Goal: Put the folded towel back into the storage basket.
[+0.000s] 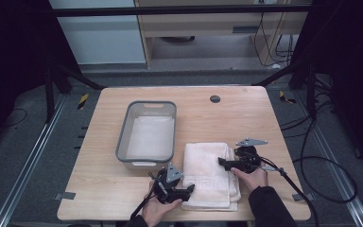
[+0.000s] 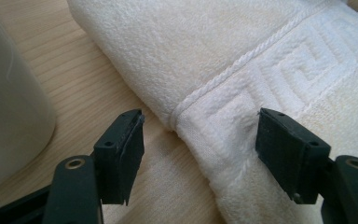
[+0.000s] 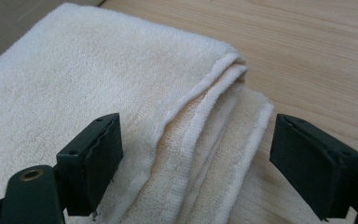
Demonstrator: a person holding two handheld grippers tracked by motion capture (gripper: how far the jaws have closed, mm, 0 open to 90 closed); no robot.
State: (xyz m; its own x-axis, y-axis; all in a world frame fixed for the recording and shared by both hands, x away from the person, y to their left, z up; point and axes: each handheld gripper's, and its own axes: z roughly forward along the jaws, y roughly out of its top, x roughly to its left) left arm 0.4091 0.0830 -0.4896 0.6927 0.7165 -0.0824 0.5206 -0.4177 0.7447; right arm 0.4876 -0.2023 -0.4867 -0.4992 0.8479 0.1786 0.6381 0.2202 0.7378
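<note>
Folded towel (image 1: 208, 172) lies between both tongs (spread wide).

The worktop (image 1: 123, 189) was a pale wooden board with rounded corners and a small dark round grommet (image 1: 215, 99) near its far edge. A grey plastic basin (image 1: 147, 134) stood left of the middle. Just beside it, toward the near right, a folded cream towel (image 1: 208, 172) with a woven key-pattern band lay flat on the wood.
</note>
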